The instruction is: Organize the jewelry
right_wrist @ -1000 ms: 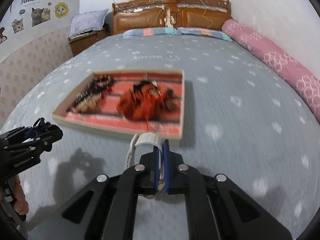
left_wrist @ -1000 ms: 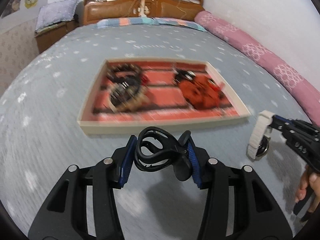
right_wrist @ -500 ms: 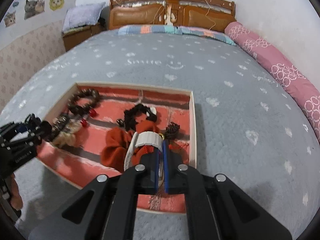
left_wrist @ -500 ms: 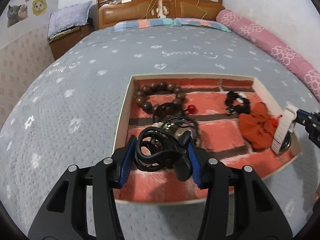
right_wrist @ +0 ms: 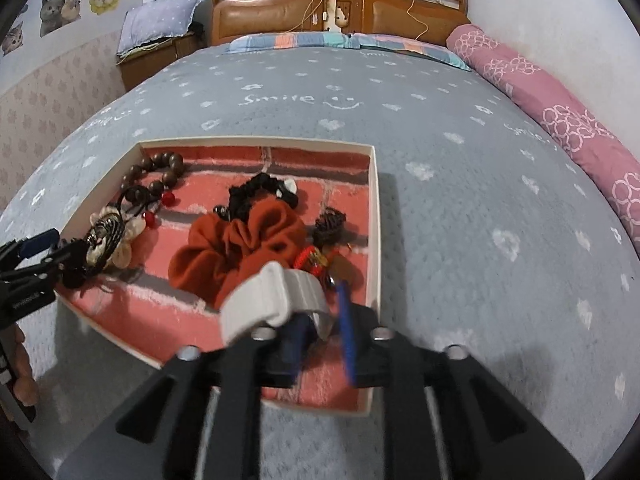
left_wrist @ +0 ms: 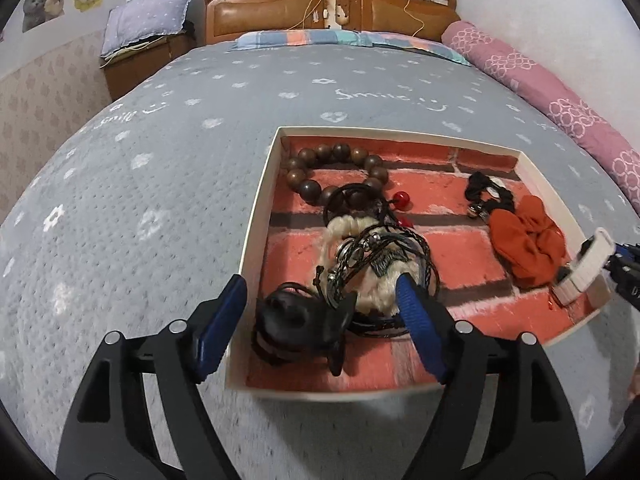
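Note:
A shallow white tray with a red brick-pattern lining lies on the grey bedspread; it also shows in the right wrist view. My left gripper is open over the tray's near left corner, and a black hair clip lies in the tray between its fingers. My right gripper is partly open at the tray's near right part, with a white watch band resting loose between its fingers. In the tray lie a brown bead bracelet, black cords on a cream piece and an orange scrunchie.
The wooden headboard and striped pillows stand at the far end. A pink bolster runs along the right edge of the bed. A wooden nightstand with a purple pillow stands at the far left.
Both grippers moved forward over the tray. The left gripper opened and let the black clip drop into the tray. The right gripper's fingers parted around the white band.

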Demonstrator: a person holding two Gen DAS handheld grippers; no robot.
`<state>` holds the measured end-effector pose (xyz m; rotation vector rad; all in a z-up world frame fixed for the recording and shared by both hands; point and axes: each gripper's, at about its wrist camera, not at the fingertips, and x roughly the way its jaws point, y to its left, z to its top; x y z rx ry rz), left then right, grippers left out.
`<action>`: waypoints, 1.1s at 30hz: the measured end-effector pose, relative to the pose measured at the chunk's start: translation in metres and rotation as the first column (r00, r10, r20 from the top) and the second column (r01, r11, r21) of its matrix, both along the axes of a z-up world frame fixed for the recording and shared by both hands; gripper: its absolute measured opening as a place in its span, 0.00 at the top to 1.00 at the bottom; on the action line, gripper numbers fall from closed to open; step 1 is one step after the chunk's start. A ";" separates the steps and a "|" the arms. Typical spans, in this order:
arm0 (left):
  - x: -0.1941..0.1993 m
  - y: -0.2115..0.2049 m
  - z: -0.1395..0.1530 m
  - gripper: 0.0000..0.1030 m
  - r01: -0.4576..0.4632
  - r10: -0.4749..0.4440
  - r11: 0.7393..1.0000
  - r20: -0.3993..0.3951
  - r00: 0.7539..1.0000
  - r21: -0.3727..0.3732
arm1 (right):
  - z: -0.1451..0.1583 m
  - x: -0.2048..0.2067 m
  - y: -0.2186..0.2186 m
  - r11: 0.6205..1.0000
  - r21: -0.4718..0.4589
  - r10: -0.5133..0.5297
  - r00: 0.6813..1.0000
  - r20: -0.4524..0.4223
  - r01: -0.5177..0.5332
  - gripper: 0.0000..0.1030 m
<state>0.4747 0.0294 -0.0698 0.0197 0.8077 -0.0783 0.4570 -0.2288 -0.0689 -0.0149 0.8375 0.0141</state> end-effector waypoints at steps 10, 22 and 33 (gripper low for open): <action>-0.077 0.012 0.024 0.05 0.004 -0.001 0.999 0.069 0.998 -0.046 | 0.004 -0.064 -0.014 0.999 0.043 -0.003 0.997 0.071 0.000 0.20; -0.202 0.027 0.039 0.05 -0.051 0.057 0.998 0.171 0.984 -0.041 | 0.007 -0.195 0.000 0.999 0.039 0.004 0.974 0.227 -0.013 0.05; -0.301 0.008 0.054 0.05 -0.072 0.085 0.996 0.245 0.966 -0.061 | 0.035 -0.298 0.015 0.999 0.039 -0.031 0.935 0.353 0.019 0.04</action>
